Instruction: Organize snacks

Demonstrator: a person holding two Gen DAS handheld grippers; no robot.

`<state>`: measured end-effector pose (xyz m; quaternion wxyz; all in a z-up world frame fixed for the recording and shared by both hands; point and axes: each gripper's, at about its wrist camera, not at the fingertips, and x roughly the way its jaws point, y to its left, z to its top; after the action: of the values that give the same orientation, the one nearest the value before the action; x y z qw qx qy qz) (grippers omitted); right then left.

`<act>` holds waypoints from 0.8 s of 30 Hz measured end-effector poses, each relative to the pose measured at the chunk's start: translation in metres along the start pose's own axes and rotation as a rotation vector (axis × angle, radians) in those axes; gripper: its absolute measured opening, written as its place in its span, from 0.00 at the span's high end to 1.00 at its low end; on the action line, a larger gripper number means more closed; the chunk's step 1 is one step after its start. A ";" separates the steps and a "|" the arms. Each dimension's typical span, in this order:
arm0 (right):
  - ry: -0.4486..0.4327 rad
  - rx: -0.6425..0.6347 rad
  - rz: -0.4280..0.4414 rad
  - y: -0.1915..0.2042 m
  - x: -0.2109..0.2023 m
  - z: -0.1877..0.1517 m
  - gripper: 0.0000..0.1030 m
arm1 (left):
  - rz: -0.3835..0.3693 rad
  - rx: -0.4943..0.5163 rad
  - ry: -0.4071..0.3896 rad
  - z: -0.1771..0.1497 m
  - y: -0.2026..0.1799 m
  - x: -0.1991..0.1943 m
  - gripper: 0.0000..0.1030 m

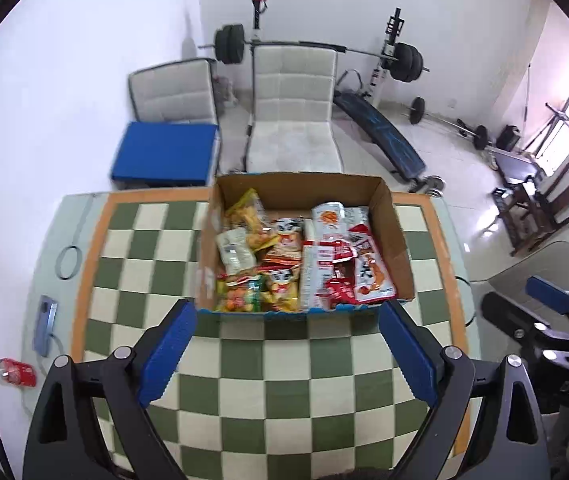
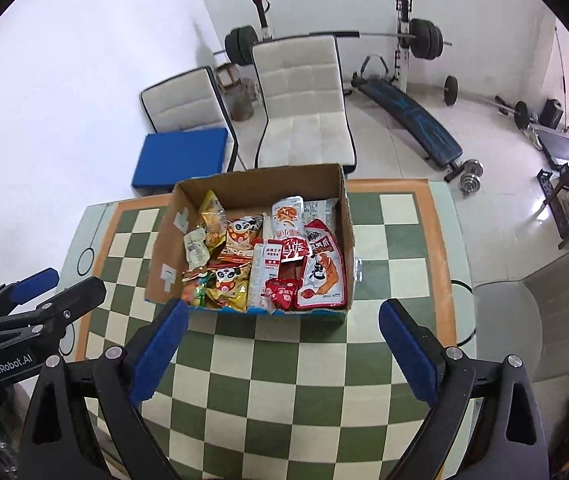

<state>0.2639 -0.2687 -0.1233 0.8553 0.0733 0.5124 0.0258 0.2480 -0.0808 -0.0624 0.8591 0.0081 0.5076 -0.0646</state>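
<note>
Checkered table (image 1: 284,380) in a home gym | cardboard box (image 1: 398,240) of snacks (image 1: 284,264) just beyond fingertips | left gripper (image 1: 287,322), right gripper (image 2: 283,322) spread, empty | step: sorting looks finished or unstarted | next: choose a packet.

Left gripper (image 1: 287,350) tilted steeply down, blue pads spread wide, nothing between them. Right gripper (image 2: 283,350) likewise angled down, jaws wide apart, empty. The two sit side by side, apart.

One cardboard box (image 1: 392,236) of snack packets (image 1: 324,264), too jumbled to count; two white chairs (image 1: 292,120); one blue cushion (image 1: 164,152); one red can (image 1: 16,372); one phone (image 1: 46,328).
</note>
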 end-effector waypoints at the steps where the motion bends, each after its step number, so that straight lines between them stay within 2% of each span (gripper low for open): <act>1: -0.010 0.000 -0.001 0.001 -0.007 -0.004 0.05 | 0.011 0.009 -0.017 -0.004 -0.002 -0.008 0.09; 15: -0.133 -0.028 0.002 0.015 -0.110 -0.044 0.04 | 0.001 0.002 -0.107 -0.035 -0.012 -0.075 0.09; 24: -0.178 -0.033 -0.023 0.017 -0.142 -0.054 0.04 | 0.033 0.023 -0.183 -0.044 -0.021 -0.108 0.09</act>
<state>0.1491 -0.2633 -0.0217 0.8986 0.0555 0.4348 0.0180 0.1556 -0.0865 0.0121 0.9028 0.0204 0.4258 -0.0570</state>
